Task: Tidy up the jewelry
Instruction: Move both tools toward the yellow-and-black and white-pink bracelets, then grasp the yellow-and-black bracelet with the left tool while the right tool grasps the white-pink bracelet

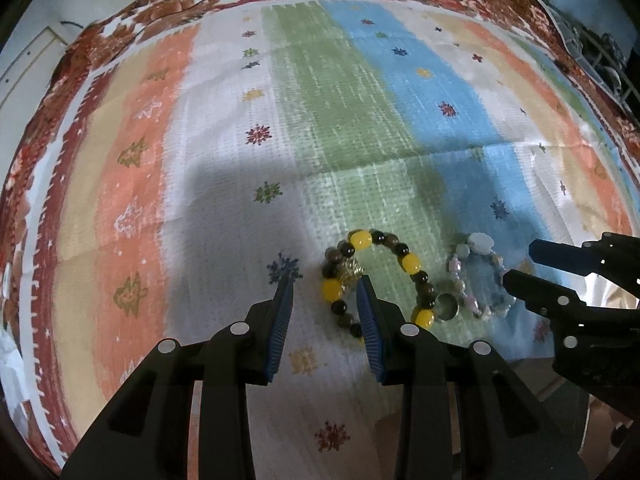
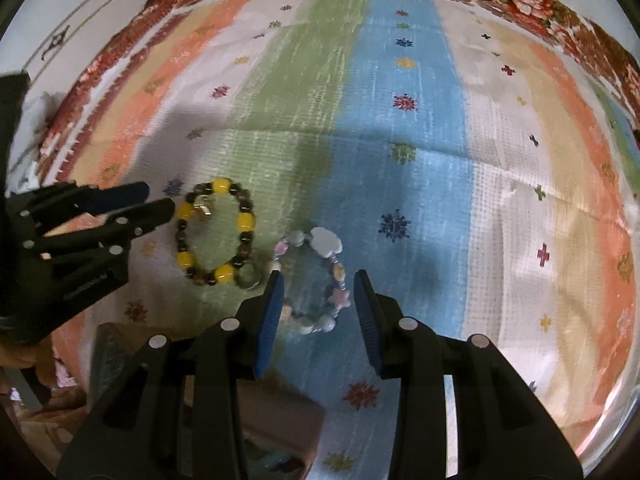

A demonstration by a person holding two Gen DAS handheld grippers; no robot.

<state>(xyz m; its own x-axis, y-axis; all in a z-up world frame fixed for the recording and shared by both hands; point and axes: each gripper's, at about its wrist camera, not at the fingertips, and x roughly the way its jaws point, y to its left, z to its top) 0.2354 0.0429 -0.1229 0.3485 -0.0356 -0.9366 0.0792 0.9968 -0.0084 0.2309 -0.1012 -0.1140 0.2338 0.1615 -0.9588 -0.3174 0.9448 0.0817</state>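
Two bead bracelets (image 1: 378, 278) (image 2: 310, 282), one ring (image 1: 446, 307), striped cloth (image 1: 224, 140), left claw (image 1: 326, 286) and right claw (image 2: 318, 280) parted, empty.

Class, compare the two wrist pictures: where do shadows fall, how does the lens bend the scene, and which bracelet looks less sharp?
Left wrist view: a grey shadow darkens the striped cloth around the left gripper; fisheye bows the cloth's floral border. Right wrist view: shadow crosses the blue stripe beyond the right gripper; the pastel bracelet looks softer than the yellow-and-dark bracelet.

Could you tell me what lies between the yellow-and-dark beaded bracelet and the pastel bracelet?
A small metal ring lies between the yellow-and-dark beaded bracelet and the pastel bracelet, beside both; it shows best in the left wrist view.
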